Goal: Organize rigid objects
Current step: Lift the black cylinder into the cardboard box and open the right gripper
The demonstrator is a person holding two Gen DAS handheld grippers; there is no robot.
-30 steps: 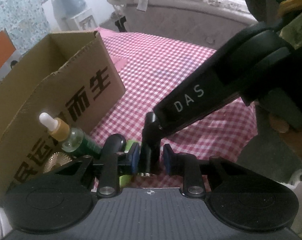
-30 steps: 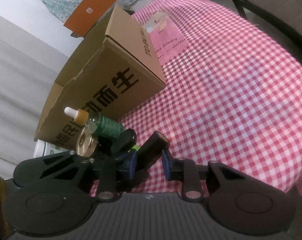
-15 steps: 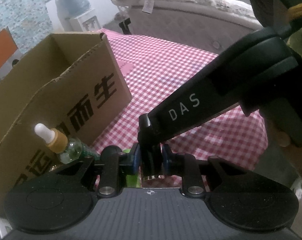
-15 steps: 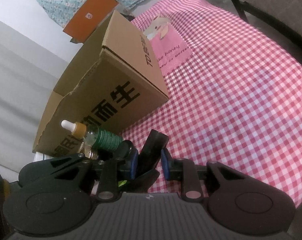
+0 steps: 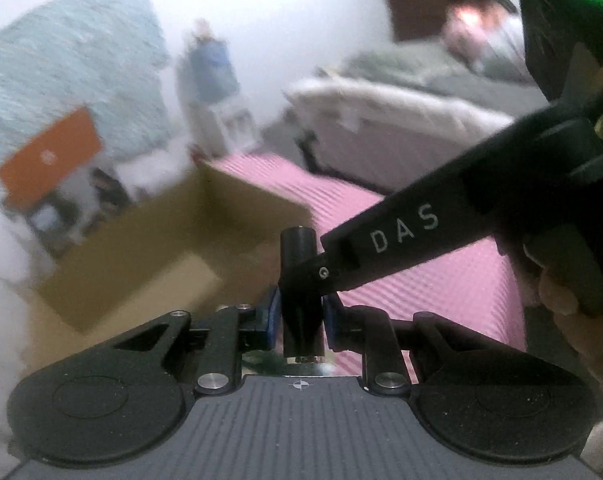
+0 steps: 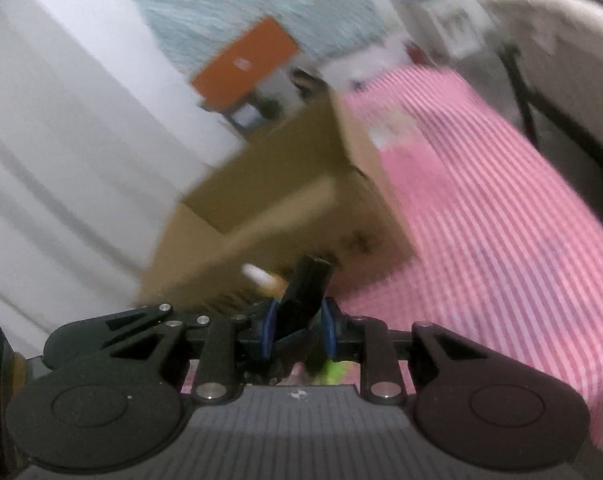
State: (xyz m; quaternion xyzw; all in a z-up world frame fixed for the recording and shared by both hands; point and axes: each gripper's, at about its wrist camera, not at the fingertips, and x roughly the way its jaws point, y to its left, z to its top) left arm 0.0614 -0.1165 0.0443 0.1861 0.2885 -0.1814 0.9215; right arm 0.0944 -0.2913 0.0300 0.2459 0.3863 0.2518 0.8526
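A black tube (image 5: 299,248) stands upright between the blue pads of my left gripper (image 5: 301,312), which is shut on its lower part. From the right, a finger (image 5: 401,232) of my right gripper, lettered DAS, lies against the tube's middle. In the right wrist view the same black tube (image 6: 311,276) leans between the pads of my right gripper (image 6: 297,320), also shut on it. Behind it is an open cardboard box (image 5: 141,264) (image 6: 301,184). A dropper bottle (image 6: 261,278) shows blurred at the box's near side.
The pink checked tablecloth (image 5: 421,280) (image 6: 501,240) runs off to the right of the box. A person's hand (image 5: 573,320) holds the right gripper. An orange box (image 5: 49,160) (image 6: 245,64) and a bed (image 5: 401,120) stand beyond the table. Both views are motion-blurred.
Both grippers have risen together with the black tube held between them. The box has sunk lower in both views, and the dropper bottle has dropped out of the left wrist view.
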